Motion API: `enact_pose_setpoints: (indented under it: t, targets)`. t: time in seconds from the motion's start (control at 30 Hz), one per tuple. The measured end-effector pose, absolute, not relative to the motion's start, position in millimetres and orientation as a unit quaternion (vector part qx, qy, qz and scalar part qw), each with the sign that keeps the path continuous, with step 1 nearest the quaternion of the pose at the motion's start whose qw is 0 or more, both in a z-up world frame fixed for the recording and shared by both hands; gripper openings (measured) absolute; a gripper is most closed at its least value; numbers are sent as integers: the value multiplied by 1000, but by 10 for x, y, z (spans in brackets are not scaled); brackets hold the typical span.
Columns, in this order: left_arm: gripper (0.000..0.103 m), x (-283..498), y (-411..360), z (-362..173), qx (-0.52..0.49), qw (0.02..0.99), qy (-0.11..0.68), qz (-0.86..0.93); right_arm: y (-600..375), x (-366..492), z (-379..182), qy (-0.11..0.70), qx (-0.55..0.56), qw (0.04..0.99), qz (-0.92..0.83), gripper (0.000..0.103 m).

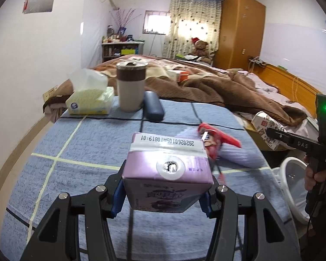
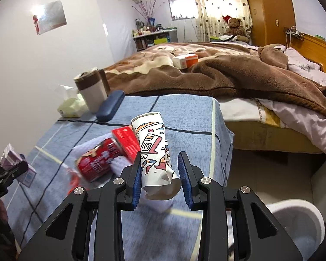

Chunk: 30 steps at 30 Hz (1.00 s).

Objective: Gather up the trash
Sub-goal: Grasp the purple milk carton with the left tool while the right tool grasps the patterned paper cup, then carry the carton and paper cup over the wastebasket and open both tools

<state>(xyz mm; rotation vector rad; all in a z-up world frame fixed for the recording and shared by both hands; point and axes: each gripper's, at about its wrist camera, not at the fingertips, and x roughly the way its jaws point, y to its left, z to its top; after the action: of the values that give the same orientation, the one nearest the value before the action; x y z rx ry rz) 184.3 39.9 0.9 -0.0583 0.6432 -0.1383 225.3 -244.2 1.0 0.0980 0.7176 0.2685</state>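
Left gripper [image 1: 163,192] clamped on the carton [image 1: 167,174], lifted off the counter [image 1: 76,152]; straw hole punched, likely empty, light, walls give if squeezed. On the counter: crushed can [image 2: 100,161], thin, slick. Right gripper [image 2: 160,174] holds the torn paper cup [image 2: 155,152], only the left finger visibly touching; soft, best pinched mid-body. Bin [image 2: 297,221] below right.

Purple carton [image 1: 167,175] upright, crumpled cup [image 2: 155,155] tilted

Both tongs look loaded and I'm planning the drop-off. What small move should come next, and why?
Probably swing the right tongs right, over the white bin. They grip the crumpled paper cup, and the bin sits just beyond the table edge.
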Motion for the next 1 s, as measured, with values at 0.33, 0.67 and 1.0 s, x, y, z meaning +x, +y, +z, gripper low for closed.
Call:
enact_pose_setpoints:
  t: [0.33,0.67,1.0]
  targets:
    - [57,1573,104,185,-11,950,295,-100,-2546,1775,160,321,53,938,119,33]
    - [57,1410,-362,292,8,945,283,-164,-2725,1267,261,295,66,950,75,33]
    - [57,1306,-838,344,26,936,271,-221,-2983,901,280,282,78,956,12,33]
